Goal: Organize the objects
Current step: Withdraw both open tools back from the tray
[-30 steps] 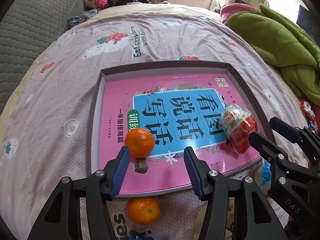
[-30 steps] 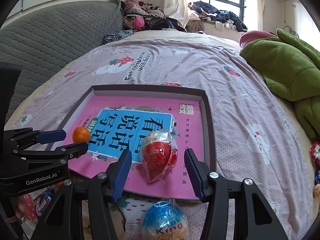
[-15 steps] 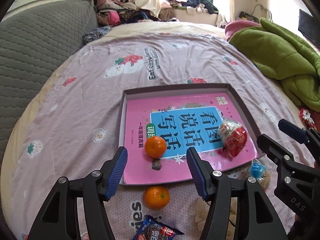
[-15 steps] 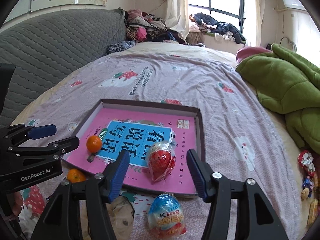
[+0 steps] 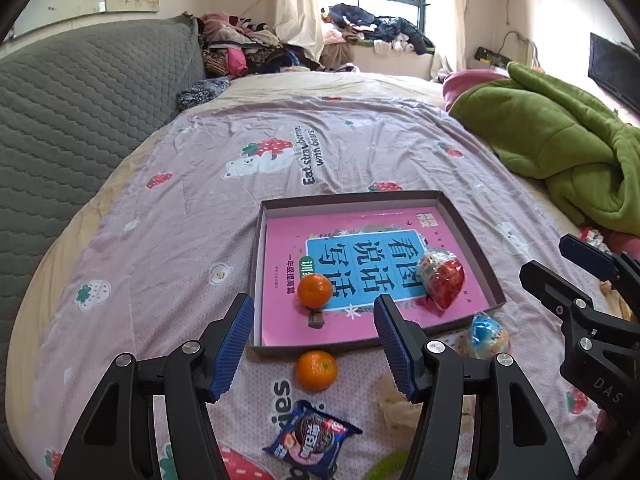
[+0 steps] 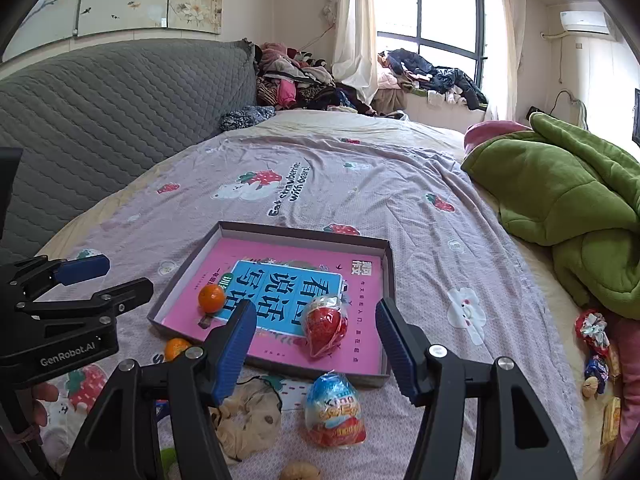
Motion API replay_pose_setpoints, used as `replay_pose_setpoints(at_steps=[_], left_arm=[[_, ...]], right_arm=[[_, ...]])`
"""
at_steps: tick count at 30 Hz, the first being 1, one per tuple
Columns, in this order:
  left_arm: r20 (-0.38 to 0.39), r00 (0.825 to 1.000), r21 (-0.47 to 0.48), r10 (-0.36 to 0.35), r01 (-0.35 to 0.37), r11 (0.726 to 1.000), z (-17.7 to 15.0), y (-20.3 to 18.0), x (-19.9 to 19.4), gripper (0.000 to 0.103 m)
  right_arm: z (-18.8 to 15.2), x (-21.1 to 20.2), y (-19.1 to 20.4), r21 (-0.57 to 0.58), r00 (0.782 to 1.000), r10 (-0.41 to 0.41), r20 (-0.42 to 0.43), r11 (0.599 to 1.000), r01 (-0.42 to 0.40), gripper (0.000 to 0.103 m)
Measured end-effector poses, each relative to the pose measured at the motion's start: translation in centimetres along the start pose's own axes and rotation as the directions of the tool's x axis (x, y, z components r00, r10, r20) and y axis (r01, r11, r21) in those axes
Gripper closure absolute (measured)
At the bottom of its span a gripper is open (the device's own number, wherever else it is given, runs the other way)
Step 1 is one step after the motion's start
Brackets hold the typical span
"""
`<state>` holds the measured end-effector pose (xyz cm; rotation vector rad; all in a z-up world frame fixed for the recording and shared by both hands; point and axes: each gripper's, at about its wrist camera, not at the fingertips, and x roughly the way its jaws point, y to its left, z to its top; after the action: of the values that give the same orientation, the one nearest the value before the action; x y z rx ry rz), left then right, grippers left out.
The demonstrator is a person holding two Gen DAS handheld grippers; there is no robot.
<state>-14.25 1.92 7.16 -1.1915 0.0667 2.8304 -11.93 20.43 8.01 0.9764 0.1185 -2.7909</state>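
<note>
Lying flat on the bed (image 5: 168, 248), a shallow grey box lid (image 5: 472, 236) held a pink book (image 5: 280, 264) with a blue panel of Chinese characters. An orange mandarin (image 5: 315, 290) sat on the book's near edge, straight ahead of the left hand-held gripper (image 5: 314, 346) and beyond its blue ribbed fingertips (image 5: 234, 344). A red egg-shaped sweet (image 5: 442, 280) in clear crinkled wrap lay on the book, ahead and to the right of that hand-held gripper. A second mandarin (image 5: 317, 370) rested on the bedsheet just outside the lid's near wall, between the left hand-held gripper's spread jaws, which gripped nothing. Nearer still lay a blue biscuit packet (image 5: 312, 438), its print too blurred to read in full.

From the right wrist view, the right hand-held gripper (image 6: 316, 356) also stood wide apart and empty, the red sweet (image 6: 324, 326) showing between its fingertips and well beyond them. A blue-topped egg sweet (image 6: 334, 414) lay on the sheet outside the lid (image 6: 390, 280), close in front of this hand-held gripper. The outer mandarin (image 6: 176, 348) was partly cut off behind the right hand-held gripper's left finger. A beige crumpled thing (image 6: 248, 420) beside that finger was hard to make out. Small wrapped items (image 6: 596, 344) lay far to the right by the green blanket (image 6: 560, 196), too small to identify.
</note>
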Motion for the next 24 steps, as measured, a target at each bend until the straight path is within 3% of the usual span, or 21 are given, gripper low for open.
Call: replay_pose_setpoints(at_steps=[24], left_arm=[[0.001, 1.0, 0.018, -0.008, 0.008, 1.0, -4.6, -0.5, -3.6, 0.039]], right_arm=[[-2.6, -5.5, 1.0, -0.009, 0.999, 0.01, 0.042, 1.0, -0.009, 0.041]])
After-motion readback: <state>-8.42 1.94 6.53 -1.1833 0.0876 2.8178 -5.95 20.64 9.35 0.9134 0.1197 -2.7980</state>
